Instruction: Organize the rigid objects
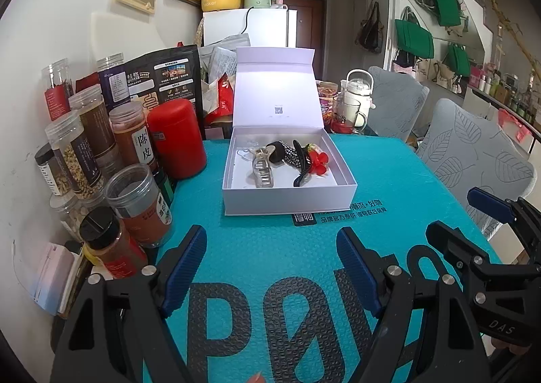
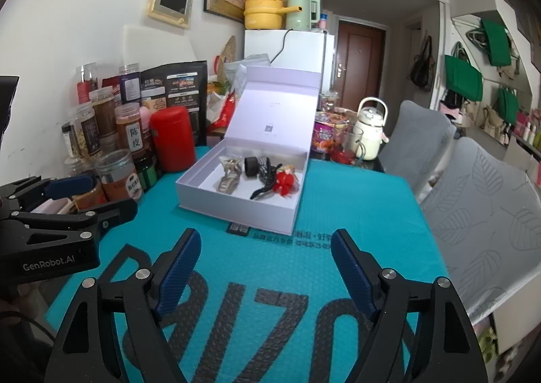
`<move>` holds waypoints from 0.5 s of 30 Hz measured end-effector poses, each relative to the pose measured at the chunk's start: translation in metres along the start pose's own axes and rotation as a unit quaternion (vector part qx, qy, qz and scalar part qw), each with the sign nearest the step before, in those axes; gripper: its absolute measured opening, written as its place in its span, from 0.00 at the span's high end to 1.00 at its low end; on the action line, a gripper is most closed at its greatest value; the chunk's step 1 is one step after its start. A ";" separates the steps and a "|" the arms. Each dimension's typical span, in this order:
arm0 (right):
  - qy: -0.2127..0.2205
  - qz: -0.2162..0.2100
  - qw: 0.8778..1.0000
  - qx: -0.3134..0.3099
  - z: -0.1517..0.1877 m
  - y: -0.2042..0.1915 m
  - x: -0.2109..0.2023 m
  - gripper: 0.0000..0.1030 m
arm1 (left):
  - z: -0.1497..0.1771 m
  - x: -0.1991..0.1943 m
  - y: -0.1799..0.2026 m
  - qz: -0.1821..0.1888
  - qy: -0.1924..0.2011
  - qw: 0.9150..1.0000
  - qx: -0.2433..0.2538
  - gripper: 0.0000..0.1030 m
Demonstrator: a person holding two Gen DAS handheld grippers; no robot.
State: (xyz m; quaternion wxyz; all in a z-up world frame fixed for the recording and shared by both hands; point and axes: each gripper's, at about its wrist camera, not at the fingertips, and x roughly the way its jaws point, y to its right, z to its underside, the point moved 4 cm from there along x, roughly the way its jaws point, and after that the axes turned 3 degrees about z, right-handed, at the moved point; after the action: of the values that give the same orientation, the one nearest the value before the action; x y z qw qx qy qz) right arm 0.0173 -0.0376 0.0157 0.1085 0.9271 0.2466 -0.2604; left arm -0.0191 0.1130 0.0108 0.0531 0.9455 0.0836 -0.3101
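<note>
Hair clips (image 1: 270, 165): lying mid-frame in white box (image 1: 341, 195); light, stiff, slippery; I'm judging the spine best.
Tongs: I'm holding left gripper (image 1: 270, 268) and right gripper (image 2: 263, 268) open, empty.

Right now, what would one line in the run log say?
left gripper: open, empty | right gripper: open, empty | white box: lid up | inside: clear claw clip, black clip, red flower clip

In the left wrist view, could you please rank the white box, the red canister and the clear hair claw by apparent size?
1. White box, largest.
2. Red canister.
3. Clear hair claw, smallest, lying inside the box.
</note>
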 end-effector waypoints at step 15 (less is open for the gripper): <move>-0.004 0.002 1.000 0.003 0.002 0.004 -0.005 0.20 | 0.001 -0.001 -0.001 -0.015 -0.003 1.000 0.005 0.23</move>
State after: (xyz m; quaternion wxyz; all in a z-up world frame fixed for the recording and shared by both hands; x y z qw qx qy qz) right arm 0.0147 -0.0440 0.0172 0.1072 0.9268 0.2435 -0.2651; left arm -0.0204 0.1141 0.0105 0.0437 0.9436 0.0963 -0.3138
